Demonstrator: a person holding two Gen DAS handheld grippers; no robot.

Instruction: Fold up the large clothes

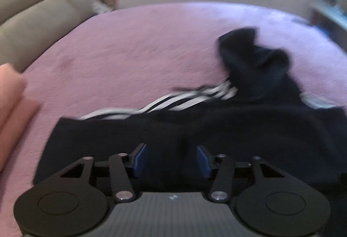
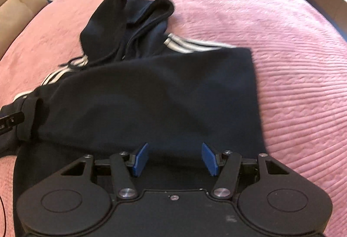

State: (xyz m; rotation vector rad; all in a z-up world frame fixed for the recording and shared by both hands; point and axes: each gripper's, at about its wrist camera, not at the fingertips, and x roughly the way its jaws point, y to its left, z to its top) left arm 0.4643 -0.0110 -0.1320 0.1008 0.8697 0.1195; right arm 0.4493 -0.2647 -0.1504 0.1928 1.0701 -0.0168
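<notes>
- The hoodie (image 2: 151, 93) is lying on the bed (image 2: 292, 63), directly ahead of and partly under both tongs, its dark body folded into a broad panel.
- The left tongs (image 1: 172, 160) are standing spread, blue pads apart, with dark cloth showing behind the gap; no cloth is being pinched as far as this blurred view shows.
- The right tongs (image 2: 175, 158) are also standing spread, hovering over the near hem of the panel and gripping nothing.
- The panel's long axis is running across the right tongs' view, left to right; the striped sleeve (image 1: 173, 102) is following the panel's far edge on much the same line.
- The hood (image 2: 130, 20) is sitting bunched beyond the far edge, ahead and to the left of the right tongs, ahead and to the right of the left tongs, so it is lying roughly between the two lines of sight.
- The panel's clean right edge is lying just right of the right tongs, which makes that hand the nearer one for that side.
- A cuff (image 2: 30, 115) is drooping at the panel's left end, where part of the other tool is poking into the right wrist view; the left hand seems nearer to it.
- My judgement: the next fold is hinging on the hood, which needs both hands reaching forward across the panel.
</notes>
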